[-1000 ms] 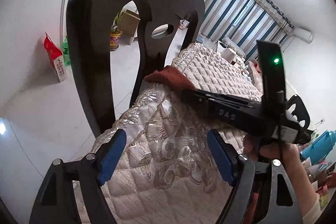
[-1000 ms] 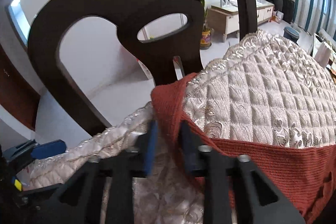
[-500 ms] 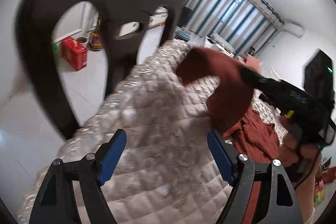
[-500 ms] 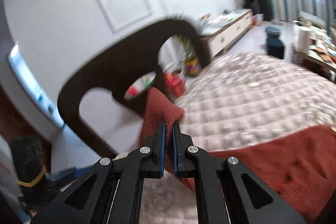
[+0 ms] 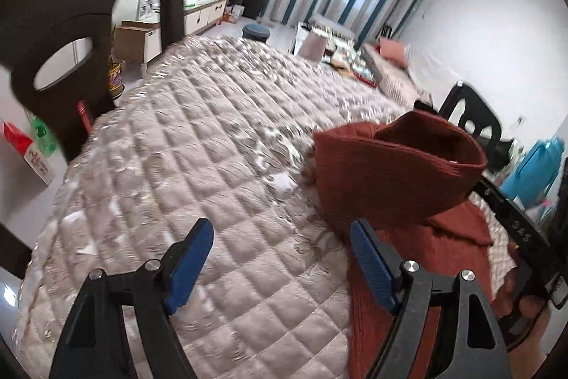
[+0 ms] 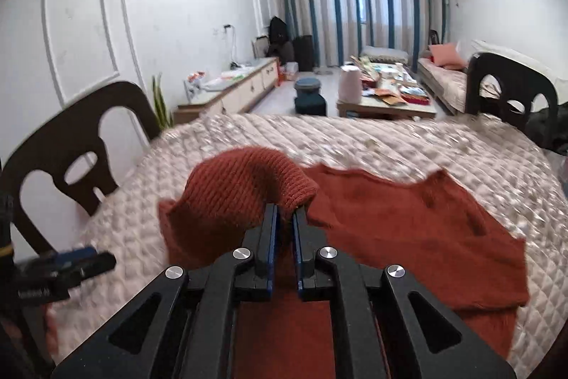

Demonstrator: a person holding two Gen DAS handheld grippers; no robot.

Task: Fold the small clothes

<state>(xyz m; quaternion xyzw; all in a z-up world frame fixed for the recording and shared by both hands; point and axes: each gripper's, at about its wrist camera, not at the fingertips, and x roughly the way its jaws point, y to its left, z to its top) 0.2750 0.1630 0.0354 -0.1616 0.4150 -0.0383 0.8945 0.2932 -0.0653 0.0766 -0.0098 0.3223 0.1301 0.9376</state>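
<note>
The rust-red knitted sweater (image 6: pixel 408 229) lies spread on the quilted cover (image 6: pixel 426 144) of the desk, mostly ahead and to the right of the right gripper (image 6: pixel 283 222). One sleeve end is lifted off the cover and arches up and back into that gripper, whose jaws are opening while the knit's folded edge is still pinched between the blue pads. The left gripper (image 5: pixel 280 261) hangs released, jaws wide with nothing between them, over bare quilt; the raised sleeve stands just beyond its right finger. A dark wooden chair (image 6: pixel 71 144) stands at the desk's edge to the left of both grippers, another at the far right.
</note>
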